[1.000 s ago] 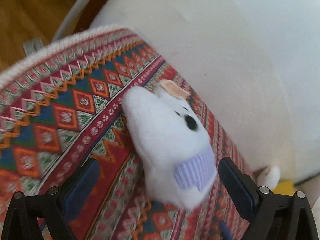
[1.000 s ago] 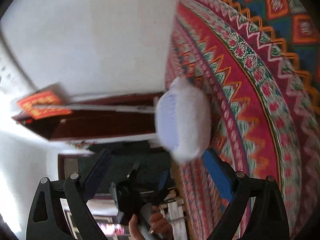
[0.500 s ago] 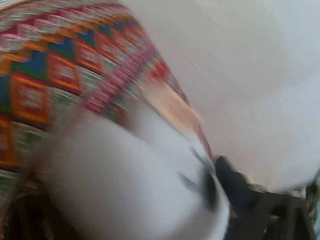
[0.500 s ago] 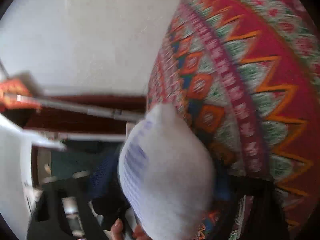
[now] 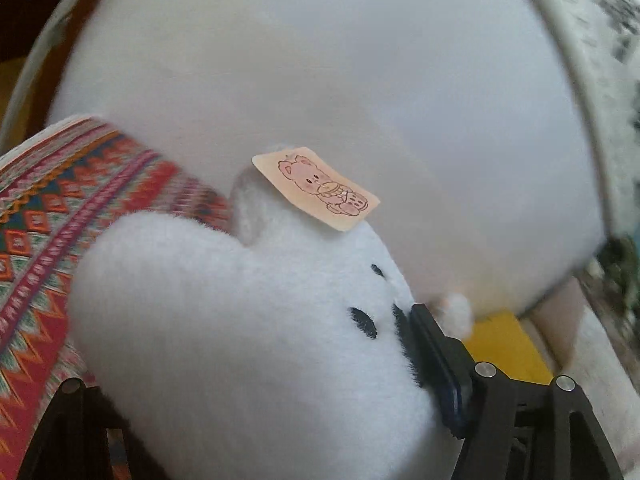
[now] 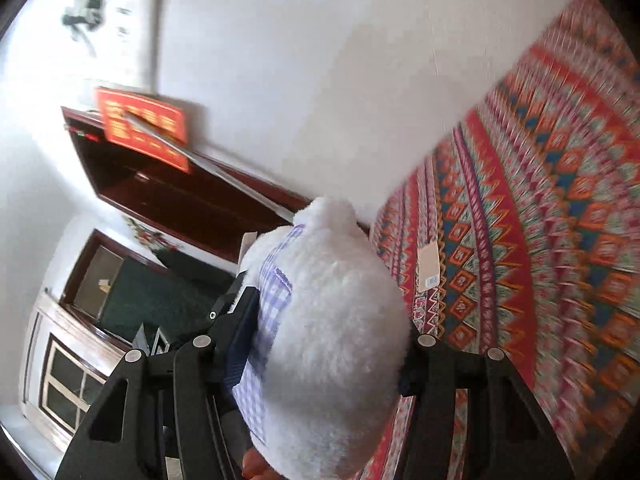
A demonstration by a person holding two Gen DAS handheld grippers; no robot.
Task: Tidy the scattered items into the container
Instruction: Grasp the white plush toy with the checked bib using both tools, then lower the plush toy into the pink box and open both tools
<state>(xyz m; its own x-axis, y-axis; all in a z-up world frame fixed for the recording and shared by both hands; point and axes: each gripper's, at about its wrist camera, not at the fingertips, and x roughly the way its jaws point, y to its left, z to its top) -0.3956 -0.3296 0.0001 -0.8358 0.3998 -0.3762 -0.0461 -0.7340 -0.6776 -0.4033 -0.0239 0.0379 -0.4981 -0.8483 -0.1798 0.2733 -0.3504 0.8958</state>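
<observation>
The soft white fluffy bear toy (image 5: 240, 340) fills the low middle of both views, squeezed by the left gripper (image 5: 256, 392) and the right gripper (image 6: 324, 344).

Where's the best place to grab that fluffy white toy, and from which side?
Take the white plush toy across its rounded body, one finger on each flank, coming straight on. It is soft and bulgy, so it squashes into the jaws; both the left gripper and right gripper clamp it that way. Avoid the flimsy paper tag.
</observation>
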